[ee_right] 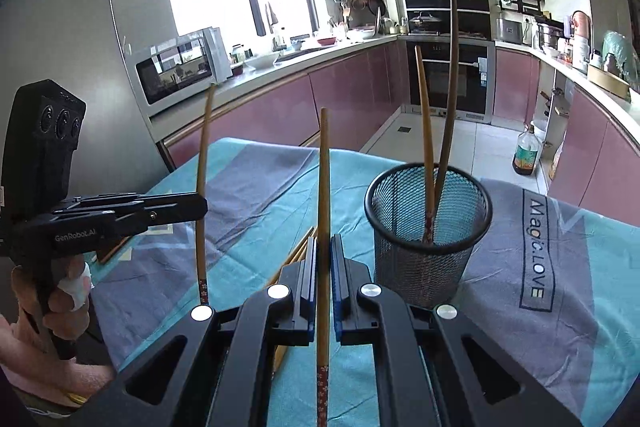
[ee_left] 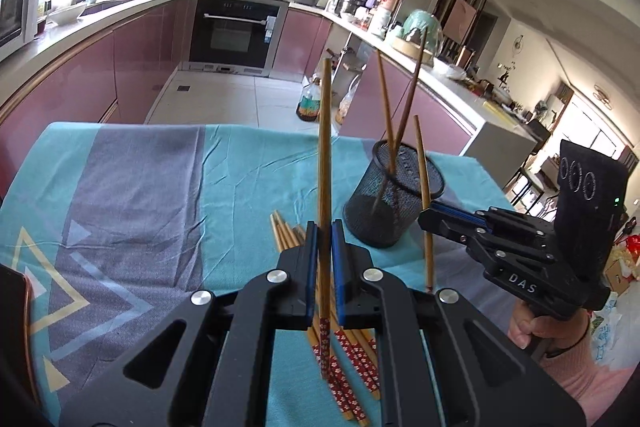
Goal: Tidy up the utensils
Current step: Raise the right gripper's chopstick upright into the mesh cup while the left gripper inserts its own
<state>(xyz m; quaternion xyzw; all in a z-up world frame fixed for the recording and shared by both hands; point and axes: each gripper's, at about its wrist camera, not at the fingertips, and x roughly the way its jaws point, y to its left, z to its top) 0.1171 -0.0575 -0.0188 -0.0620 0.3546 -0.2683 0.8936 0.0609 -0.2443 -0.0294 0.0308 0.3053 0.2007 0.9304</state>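
Left wrist view hides chopstick pile (ee_left: 352,355) beneath claw (ee_left: 324,247).

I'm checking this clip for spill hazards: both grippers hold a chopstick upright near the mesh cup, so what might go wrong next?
The black wire-mesh cup looks light; two wooden chopsticks already lean inside, so a clumsy insertion could tip it. The right gripper and left gripper each pinch one chopstick; both converging may collide.
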